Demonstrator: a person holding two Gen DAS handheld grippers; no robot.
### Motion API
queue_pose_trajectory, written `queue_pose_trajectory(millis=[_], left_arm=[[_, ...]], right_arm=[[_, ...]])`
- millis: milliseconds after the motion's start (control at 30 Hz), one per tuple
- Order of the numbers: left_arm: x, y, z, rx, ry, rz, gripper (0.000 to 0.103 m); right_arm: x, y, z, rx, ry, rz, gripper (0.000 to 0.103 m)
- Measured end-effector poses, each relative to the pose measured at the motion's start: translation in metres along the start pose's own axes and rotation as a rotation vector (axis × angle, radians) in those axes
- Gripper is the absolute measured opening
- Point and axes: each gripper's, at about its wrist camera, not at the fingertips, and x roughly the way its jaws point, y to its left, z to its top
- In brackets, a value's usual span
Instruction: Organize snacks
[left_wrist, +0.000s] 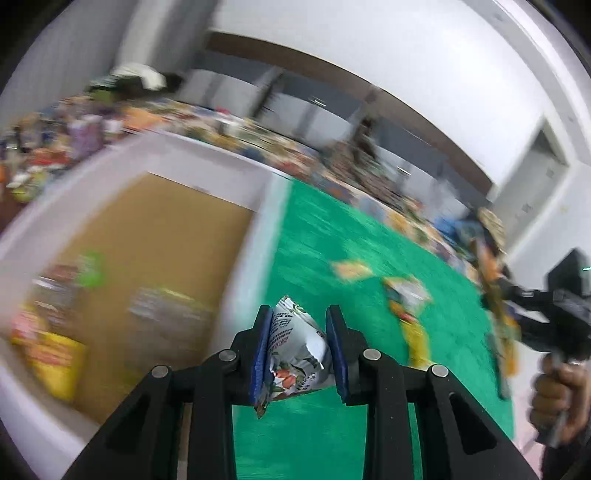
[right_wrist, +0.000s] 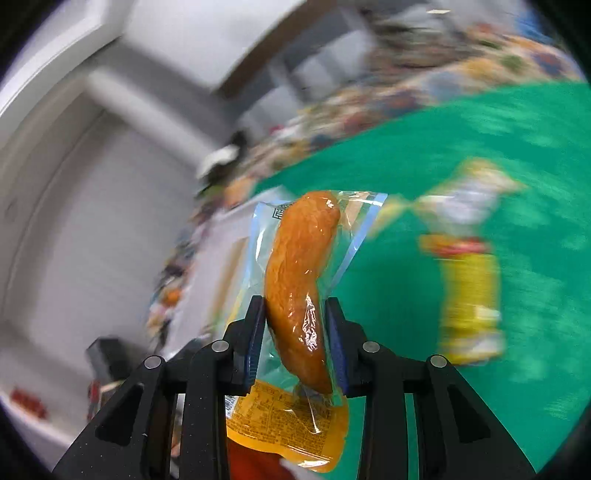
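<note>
My left gripper (left_wrist: 299, 332) is shut on a small white snack packet (left_wrist: 291, 354) with red fruit printed on it, held above the green mat (left_wrist: 321, 229) beside a white-rimmed tray. My right gripper (right_wrist: 295, 325) is shut on a clear packet with an orange chicken-leg snack (right_wrist: 299, 280) inside, held above the green mat (right_wrist: 406, 288). The right gripper and its packet also show at the right edge of the left wrist view (left_wrist: 498, 306). Both views are motion-blurred.
A white-rimmed tray with a brown floor (left_wrist: 159, 236) holds several blurred snack packs at the left. Loose packets (left_wrist: 406, 295) lie on the mat, one yellow and long (right_wrist: 469, 291). A heap of mixed snacks (left_wrist: 229, 129) lines the mat's far edge.
</note>
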Motion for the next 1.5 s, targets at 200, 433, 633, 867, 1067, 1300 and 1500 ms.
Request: queue_pose_trajectory(millis=[200, 433, 633, 867, 1067, 1300, 1500], left_arm=[[-0.033, 0.098, 0.014, -0.048, -0.029, 0.233, 0.03], [-0.037, 0.166, -0.005, -0.165, 0.014, 0.4, 0.085], [-0.044, 0.151, -0.026, -0.175, -0.013, 0.334, 0.085], [-0.018, 0.035, -0.032, -0.023, -0.003, 0.107, 0.095], [0.046, -0.08, -0.058, 0.12, 0.092, -0.058, 0.103], [0.165, -0.142, -0.111, 0.298, 0.279, 0.082, 0.102], [0.198, -0.145, -0.117, 0.293, 0.285, 0.135, 0.102]], right_arm=[[0.106, 0.134, -0.013, -0.191, 0.122, 0.124, 0.041], [0.207, 0.196, -0.04, -0.254, 0.25, 0.098, 0.079], [0.168, 0.139, -0.055, -0.374, 0.143, -0.082, 0.079], [0.074, -0.024, -0.105, -0.454, -0.022, -0.58, 0.078], [-0.03, -0.157, -0.111, -0.247, -0.117, -0.907, 0.078], [-0.081, -0.229, -0.107, -0.111, -0.11, -0.964, 0.078], [-0.09, -0.237, -0.105, -0.025, -0.162, -0.914, 0.079]])
